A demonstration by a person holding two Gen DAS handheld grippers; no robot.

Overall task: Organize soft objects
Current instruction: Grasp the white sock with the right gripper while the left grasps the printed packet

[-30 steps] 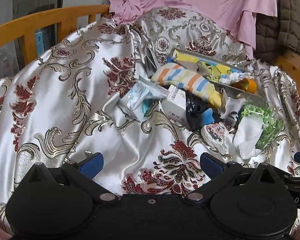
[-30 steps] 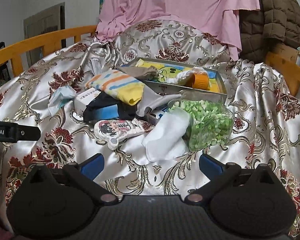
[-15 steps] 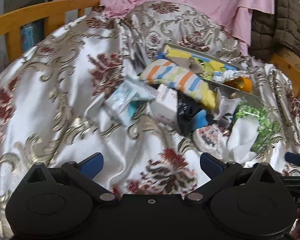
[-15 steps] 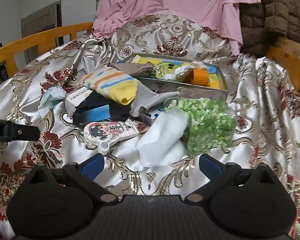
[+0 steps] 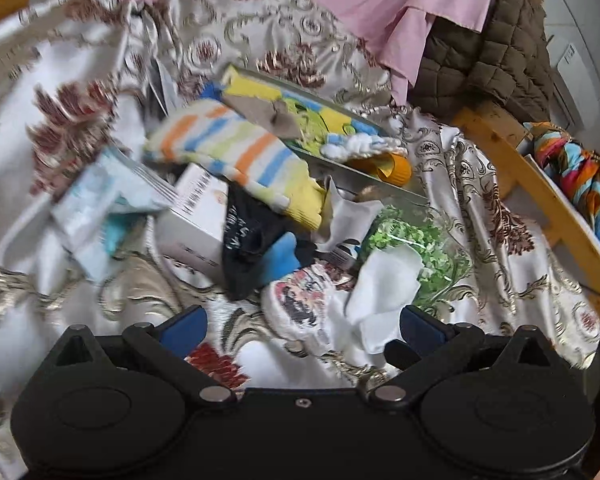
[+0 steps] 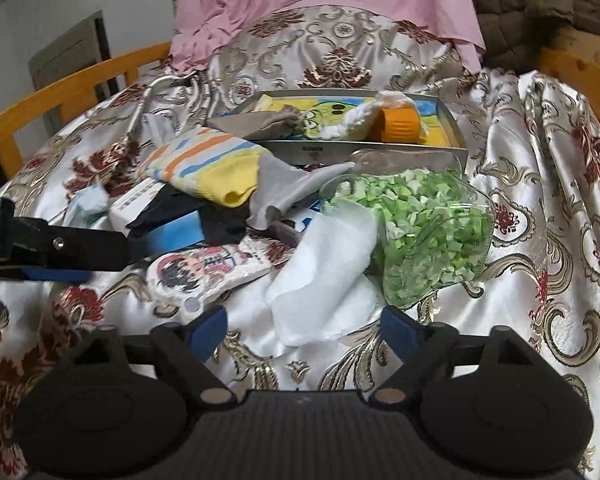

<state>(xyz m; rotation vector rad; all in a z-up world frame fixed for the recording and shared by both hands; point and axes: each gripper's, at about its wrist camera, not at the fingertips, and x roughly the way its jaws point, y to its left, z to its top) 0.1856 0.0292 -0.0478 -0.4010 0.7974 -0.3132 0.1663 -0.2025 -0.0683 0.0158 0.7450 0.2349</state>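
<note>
Two views, two claws. Through my left wrist camera, my left claw [image 5: 302, 326] stands spread wide and empty, hovering just short of the heap on the satin cloth [image 5: 60, 312]. The cartoon-printed pouch [image 5: 300, 300] lies between its fingertips, the white cloth [image 5: 384, 284] toward the right finger, the striped towel [image 5: 236, 156] farther ahead.

Through my right wrist camera, my right claw [image 6: 302, 326] is likewise spread and empty. The white cloth [image 6: 324, 264] lies just ahead between its fingertips, the green-filled clear bag [image 6: 428, 228] beside it, the metal tray [image 6: 364, 148] behind.
</note>
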